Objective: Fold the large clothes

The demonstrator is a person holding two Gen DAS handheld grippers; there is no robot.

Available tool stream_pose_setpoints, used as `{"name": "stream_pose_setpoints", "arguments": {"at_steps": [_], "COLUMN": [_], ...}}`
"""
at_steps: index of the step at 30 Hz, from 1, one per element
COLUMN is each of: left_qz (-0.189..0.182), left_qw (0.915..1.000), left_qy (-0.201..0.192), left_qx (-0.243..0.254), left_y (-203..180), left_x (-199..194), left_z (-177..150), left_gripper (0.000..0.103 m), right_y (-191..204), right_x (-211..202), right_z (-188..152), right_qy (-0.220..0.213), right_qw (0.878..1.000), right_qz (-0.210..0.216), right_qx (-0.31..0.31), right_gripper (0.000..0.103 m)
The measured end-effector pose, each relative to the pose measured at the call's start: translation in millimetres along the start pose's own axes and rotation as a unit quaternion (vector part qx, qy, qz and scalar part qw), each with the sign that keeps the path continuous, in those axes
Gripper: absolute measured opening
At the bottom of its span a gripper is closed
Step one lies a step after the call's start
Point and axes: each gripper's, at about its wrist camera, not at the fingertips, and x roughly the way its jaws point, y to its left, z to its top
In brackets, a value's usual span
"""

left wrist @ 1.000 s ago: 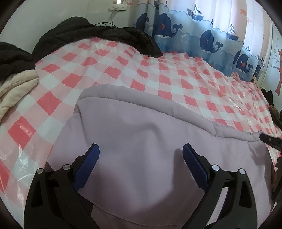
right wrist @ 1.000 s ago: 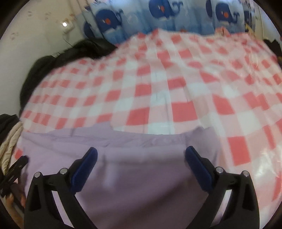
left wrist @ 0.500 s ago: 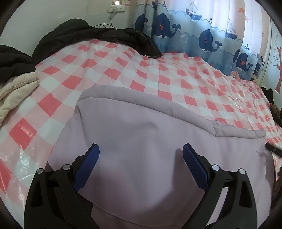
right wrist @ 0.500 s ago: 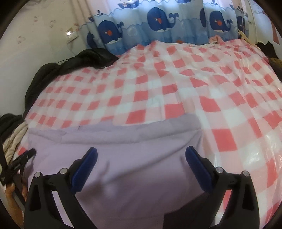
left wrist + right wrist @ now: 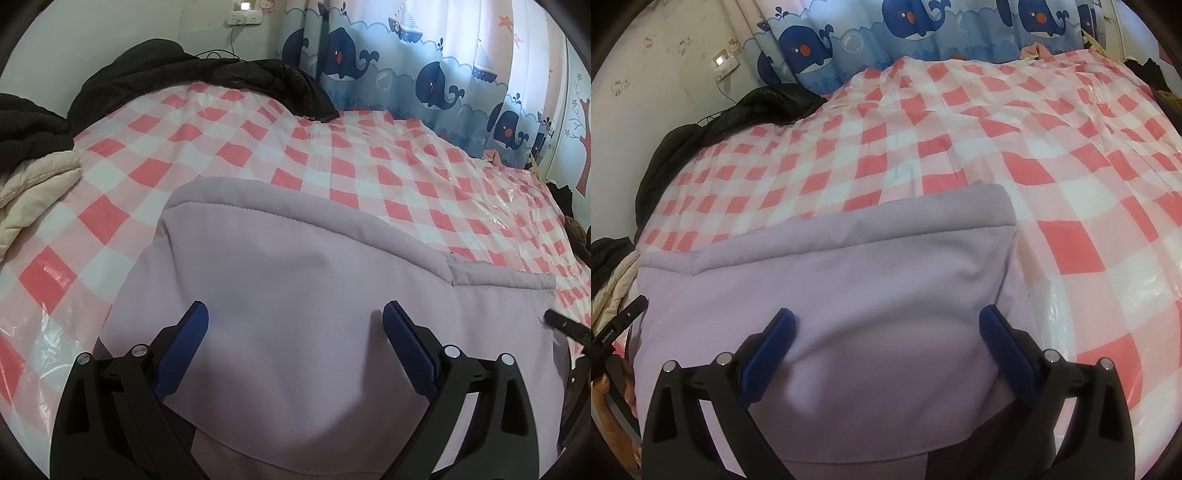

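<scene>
A large lilac garment [image 5: 295, 288] lies flat on the pink-and-white checked bed cover [image 5: 258, 140], its stitched hem band along the far edge. In the left wrist view my left gripper [image 5: 295, 317] hovers over its left part, open, with nothing between the blue pads. The right wrist view has the same lilac garment [image 5: 849, 280] with its far right corner squared off; my right gripper [image 5: 886, 321] hangs open above it, holding nothing. The tip of the right gripper shows at the right edge of the left view, and the left gripper's tip at the left edge of the right view.
A black coat [image 5: 207, 81] is heaped at the head of the bed by the wall. A cream padded garment [image 5: 33, 181] and more dark clothes lie on the left. Whale-print curtains [image 5: 424, 74] hang along the far side. Bare checked cover [image 5: 1071, 184] stretches to the right.
The right gripper has pulled back and tilted so the garment's right corner now sits squarely in view. The left gripper has barely moved. Both stayed open.
</scene>
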Motion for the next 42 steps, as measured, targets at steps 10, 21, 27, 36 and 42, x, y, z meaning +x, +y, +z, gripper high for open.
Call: {"name": "stream_pose_setpoints", "arguments": {"at_steps": [10,21,27,36,42], "left_qz": [-0.02,-0.122,-0.124,-0.183,-0.215], "left_qw": [0.9995,0.9743,0.954,0.9096,0.8913], "left_qy": [0.021,0.072,0.109,0.159,0.18], "left_qx": [-0.008,-0.175,-0.25,-0.338,-0.356], "left_y": [7.3,117.0,174.7,183.2,163.7], "left_x": [7.2,-68.4,-125.7,-133.5,-106.9], "left_z": [-0.8,-36.8,-92.5,-162.0,-171.8], "left_gripper": [0.093,0.093,0.093,0.093,0.093], "right_y": [-2.6,97.5,140.8,78.7,-71.0], "right_x": [11.4,-81.6,-108.2,-154.9,-173.6], "right_z": [2.5,-56.9,-122.3,-122.4,-129.1], "right_qy": [0.017,0.009,0.055,0.09,0.115], "right_qw": [1.0,0.982,0.952,0.974,0.943], "right_qz": [-0.009,0.088,0.139,0.166,0.243], "right_qx": [-0.01,-0.168,-0.268,-0.127,0.195], "right_gripper": [0.096,0.096,0.096,0.096,0.096]}}
